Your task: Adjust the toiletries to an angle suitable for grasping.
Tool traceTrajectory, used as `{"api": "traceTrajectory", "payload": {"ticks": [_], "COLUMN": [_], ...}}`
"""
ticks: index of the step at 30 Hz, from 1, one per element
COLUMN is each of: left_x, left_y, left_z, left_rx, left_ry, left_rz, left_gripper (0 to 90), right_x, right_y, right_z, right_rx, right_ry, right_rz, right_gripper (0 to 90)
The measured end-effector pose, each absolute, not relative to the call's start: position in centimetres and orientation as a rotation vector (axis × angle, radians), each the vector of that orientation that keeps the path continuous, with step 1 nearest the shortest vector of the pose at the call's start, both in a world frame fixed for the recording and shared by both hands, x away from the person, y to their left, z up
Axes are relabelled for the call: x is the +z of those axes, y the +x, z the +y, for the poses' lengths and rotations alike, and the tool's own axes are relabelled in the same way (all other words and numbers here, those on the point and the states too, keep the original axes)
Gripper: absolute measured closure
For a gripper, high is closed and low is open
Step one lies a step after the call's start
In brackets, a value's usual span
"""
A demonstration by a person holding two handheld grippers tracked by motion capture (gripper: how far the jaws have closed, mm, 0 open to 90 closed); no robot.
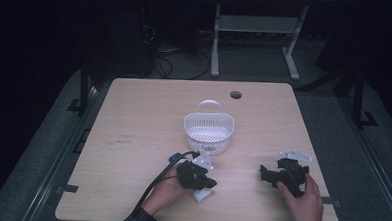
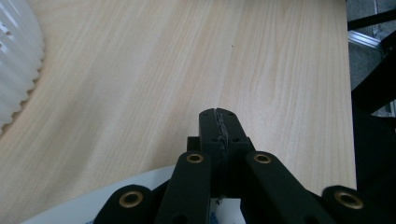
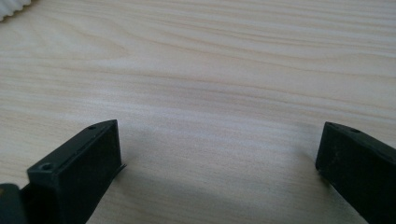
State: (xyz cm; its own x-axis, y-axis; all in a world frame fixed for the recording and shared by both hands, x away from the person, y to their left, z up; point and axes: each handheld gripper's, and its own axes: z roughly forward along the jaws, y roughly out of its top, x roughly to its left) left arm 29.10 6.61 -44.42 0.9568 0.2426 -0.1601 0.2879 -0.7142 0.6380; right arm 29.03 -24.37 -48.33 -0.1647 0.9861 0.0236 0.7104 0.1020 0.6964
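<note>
A white plastic basket (image 1: 208,132) with a handle stands at the middle of the wooden table (image 1: 132,138). My left gripper (image 1: 201,177) rests just in front of it, jaws pressed together with nothing visible between them (image 2: 218,120). A small white object (image 1: 201,195) lies under that gripper; in the left gripper view it is a white curved surface (image 2: 88,205) below the jaws. My right gripper (image 1: 276,175) lies to the right near the table's front edge. Its jaws stand wide apart over bare wood (image 3: 217,149).
The basket's ribbed rim (image 2: 14,60) shows at the upper left of the left gripper view, and its edge (image 3: 11,8) in the right gripper view's corner. A cable hole (image 1: 235,94) sits near the table's far edge. Beyond the table are desk legs (image 1: 216,41) and cables.
</note>
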Motion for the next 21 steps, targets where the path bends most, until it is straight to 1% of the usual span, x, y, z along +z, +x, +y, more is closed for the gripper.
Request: {"api": "traceTrajectory", "payload": {"ticks": [11,21], "left_x": [-44.0,-43.9], "left_y": [28.3,27.4], "left_z": [7.7,9.6], "left_rx": [-0.073,-0.063], "left_ry": [2.413,2.416], "left_rz": [0.362,0.361], "left_gripper": [89.9,89.9], "right_x": [-48.3,-48.3], "right_y": [29.0,29.0], "right_z": [-24.4,-24.4], "right_rx": [0.807,0.806], "right_ry": [1.653,1.653], "right_rz": [1.933,1.933], "right_gripper": [0.0,0.0]}}
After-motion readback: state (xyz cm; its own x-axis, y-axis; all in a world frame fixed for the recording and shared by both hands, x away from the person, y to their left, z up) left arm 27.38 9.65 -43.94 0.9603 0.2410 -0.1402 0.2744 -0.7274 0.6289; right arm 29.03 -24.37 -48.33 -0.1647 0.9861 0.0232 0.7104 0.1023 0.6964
